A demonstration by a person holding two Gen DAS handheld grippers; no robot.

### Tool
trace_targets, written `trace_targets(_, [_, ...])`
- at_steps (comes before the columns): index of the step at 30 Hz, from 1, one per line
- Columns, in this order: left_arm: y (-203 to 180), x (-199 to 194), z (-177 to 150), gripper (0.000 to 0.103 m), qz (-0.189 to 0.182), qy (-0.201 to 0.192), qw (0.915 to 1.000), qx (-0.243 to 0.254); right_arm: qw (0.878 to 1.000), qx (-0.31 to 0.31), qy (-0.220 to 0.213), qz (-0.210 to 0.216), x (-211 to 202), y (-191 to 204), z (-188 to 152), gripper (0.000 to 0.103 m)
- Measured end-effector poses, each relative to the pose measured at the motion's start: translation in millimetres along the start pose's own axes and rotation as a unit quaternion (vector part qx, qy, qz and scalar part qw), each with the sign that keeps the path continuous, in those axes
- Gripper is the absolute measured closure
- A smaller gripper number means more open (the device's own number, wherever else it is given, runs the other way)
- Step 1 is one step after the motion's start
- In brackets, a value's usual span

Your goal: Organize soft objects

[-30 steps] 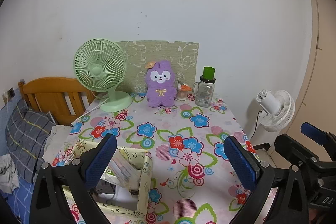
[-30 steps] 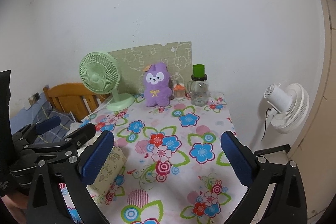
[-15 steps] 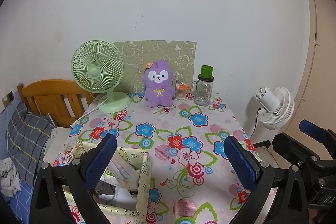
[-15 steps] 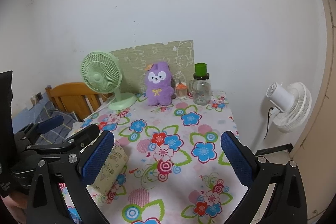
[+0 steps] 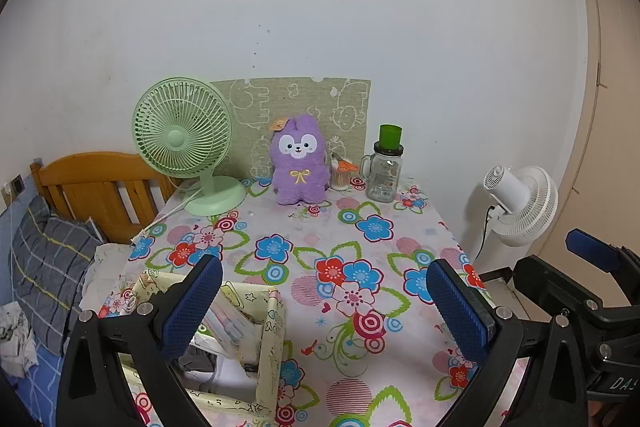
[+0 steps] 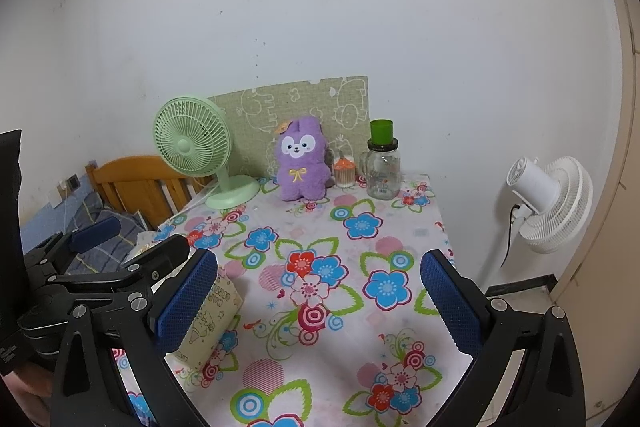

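Your left gripper (image 5: 323, 301) is spread wide with nothing between its blue pads (image 5: 192, 301), hovering over the near part of the flowered tablecloth (image 5: 372, 227). From the left wrist view, the purple plush toy (image 5: 297, 161) sits well apart from you, straight ahead at the far edge of the table, upright against the green patterned board (image 5: 292, 115) leaning on the wall. It's fluffy, with two short ears, a white face patch, a yellow bow on the chest and an orange tag by one ear. Green desk fan (image 5: 188, 143) stands to its left, small cotton-swab jar (image 5: 341, 175) just beside its right, then the glass jar with green cap (image 5: 385, 167). A cream printed storage box (image 5: 224, 347) sits open right under your left finger, holding papers and other items you can't make out clearly. Your right gripper's black frame (image 5: 580, 307) shows at the right edge, and a white floor fan (image 5: 520, 203) stands off the table. From the right wrist view, your right gripper (image 6: 318, 301) is also wide apart and holds nothing, above the near table. The plush (image 6: 302, 159) is again far ahead, slightly left of centre, upright and facing you, between the green fan (image 6: 196, 151) and the glass jar (image 6: 382, 163). The box (image 6: 208, 323) sits just behind your left-hand pad (image 6: 184, 303), and the left gripper's frame (image 6: 92, 267) is at the left.
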State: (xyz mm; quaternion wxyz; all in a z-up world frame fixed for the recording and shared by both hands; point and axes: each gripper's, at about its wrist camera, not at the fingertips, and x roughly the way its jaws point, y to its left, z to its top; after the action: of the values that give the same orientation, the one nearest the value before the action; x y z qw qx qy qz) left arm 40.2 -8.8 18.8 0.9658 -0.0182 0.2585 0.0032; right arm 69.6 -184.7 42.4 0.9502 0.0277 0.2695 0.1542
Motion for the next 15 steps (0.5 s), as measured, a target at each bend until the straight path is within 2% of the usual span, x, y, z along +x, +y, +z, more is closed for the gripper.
trace_targets(15, [-0.1, -2.6, 1.4, 0.0, 0.004, -0.003, 1.0, 0.001, 1.0, -0.003, 0.0, 0.004, -1.1, 1.9, -1.3, 0.0])
